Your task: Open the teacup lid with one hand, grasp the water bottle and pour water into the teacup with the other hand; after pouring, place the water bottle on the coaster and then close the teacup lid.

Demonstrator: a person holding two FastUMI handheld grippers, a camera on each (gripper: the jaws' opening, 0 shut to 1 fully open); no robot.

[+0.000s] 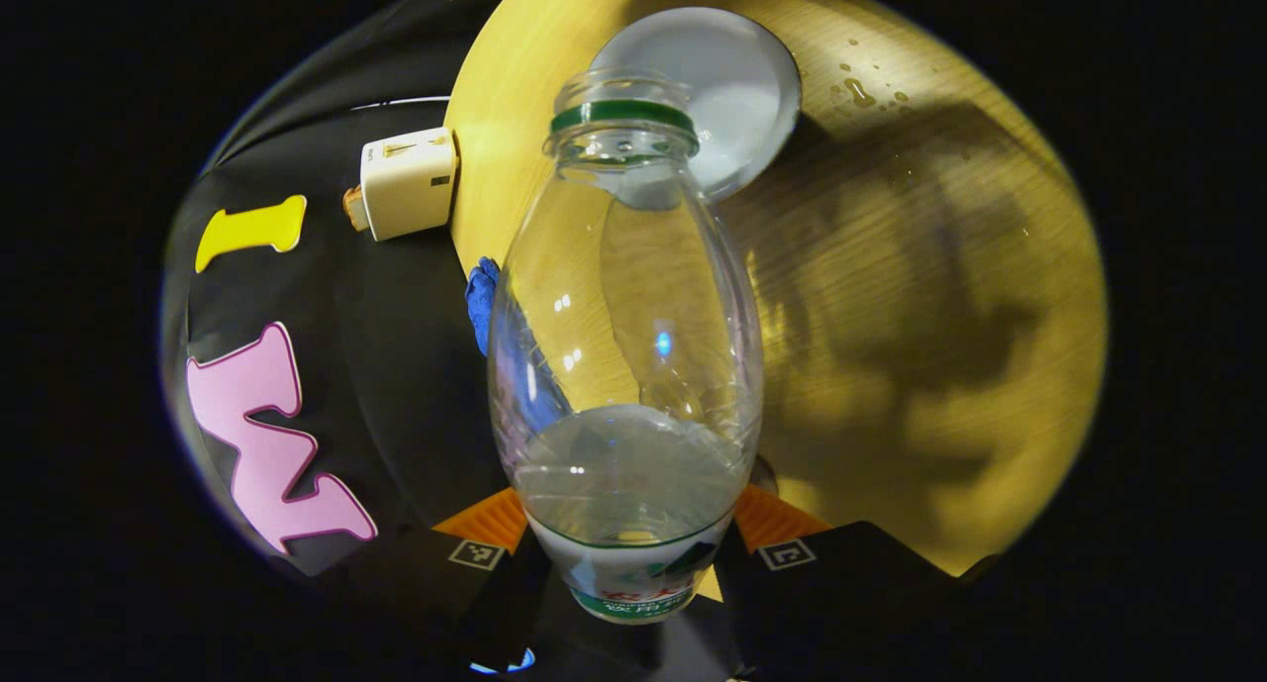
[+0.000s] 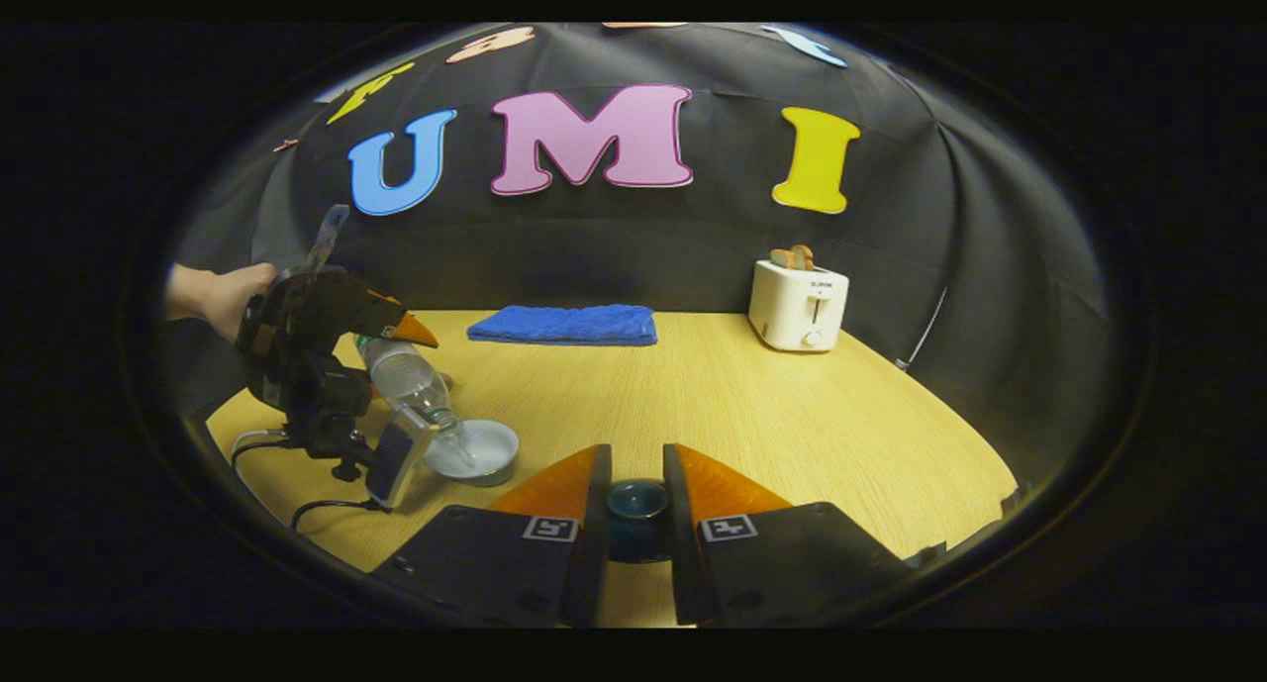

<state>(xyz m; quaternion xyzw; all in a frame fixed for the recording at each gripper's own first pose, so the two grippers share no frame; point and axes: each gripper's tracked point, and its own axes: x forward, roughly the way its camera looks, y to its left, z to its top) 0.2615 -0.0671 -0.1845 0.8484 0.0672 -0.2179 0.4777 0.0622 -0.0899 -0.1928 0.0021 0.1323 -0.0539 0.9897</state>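
Clear plastic water bottle (image 1: 626, 345): centre of the left gripper view, long axis up the frame, open green-ringed neck tipped down over the white teacup (image 1: 728, 93) at top centre.
Left tool (image 1: 633, 563): fingers pinching the bottle's labelled base.
Right tool (image 2: 635, 504): bottom centre of the right gripper view, fingers closed on the dark teal teacup lid (image 2: 636, 499).
Table (image 2: 752, 405): pale wood.

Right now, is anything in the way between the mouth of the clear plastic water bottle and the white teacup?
Nothing visible. The tilted clear plastic water bottle has its mouth right at the open white teacup; the dark teal lid is off, held aside in the right gripper.
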